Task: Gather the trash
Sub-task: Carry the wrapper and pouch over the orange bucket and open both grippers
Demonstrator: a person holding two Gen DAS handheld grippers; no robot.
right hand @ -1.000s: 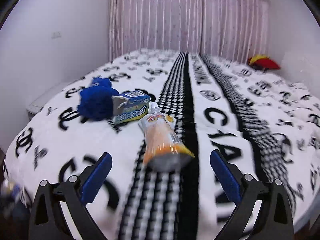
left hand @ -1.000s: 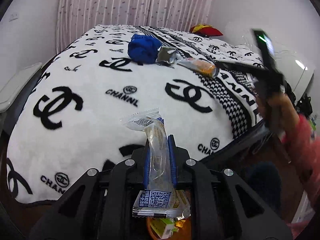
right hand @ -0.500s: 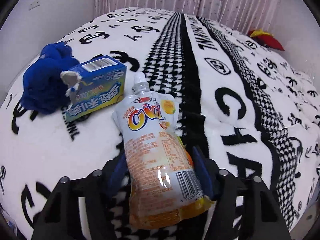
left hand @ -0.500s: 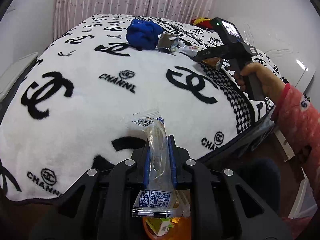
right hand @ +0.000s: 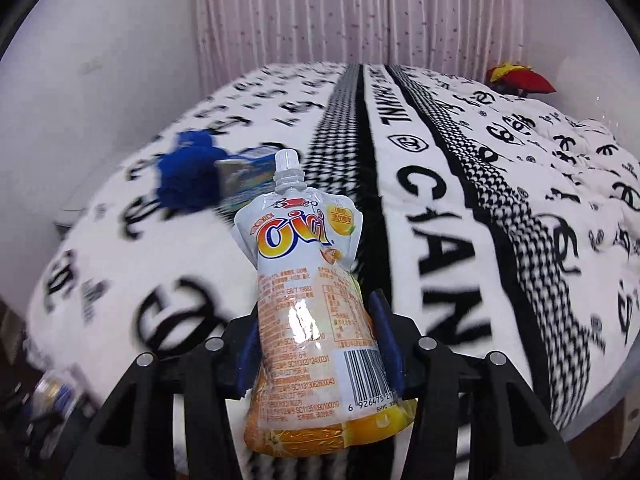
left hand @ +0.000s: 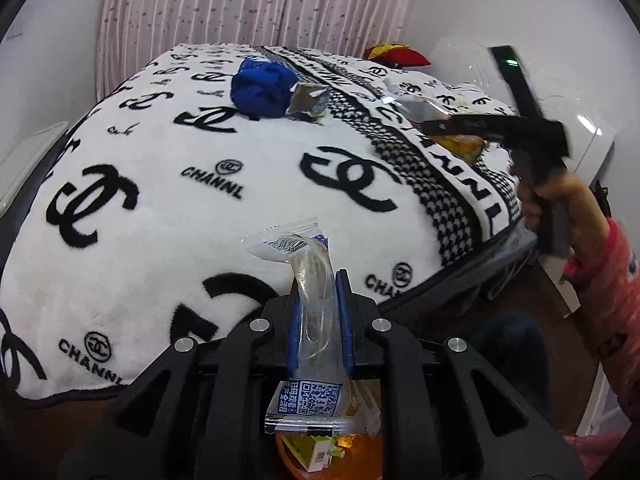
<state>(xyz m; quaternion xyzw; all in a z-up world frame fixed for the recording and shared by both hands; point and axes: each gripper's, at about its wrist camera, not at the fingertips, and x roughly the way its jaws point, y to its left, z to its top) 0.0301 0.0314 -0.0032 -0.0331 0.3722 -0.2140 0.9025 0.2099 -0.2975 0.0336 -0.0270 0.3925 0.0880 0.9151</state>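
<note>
My left gripper is shut on a clear plastic wrapper, held over the near edge of the bed. My right gripper has an orange juice pouch between its pads; the jaws are closing and press on its sides, and the pouch hangs clear of the blanket, spout up. In the left wrist view the right gripper shows at the right over the bed with the pouch in it, a hand on its grip. A blue drink carton lies against a blue cloth further back.
The bed carries a white blanket with black logos. An orange bin with trash in it sits below my left gripper. A red and yellow item lies at the bed's far right. White furniture stands right of the bed.
The right gripper went from wide open around the pouch to closed on it, then lifted it off the blanket and drew back. The left gripper kept hold of the wrapper.
</note>
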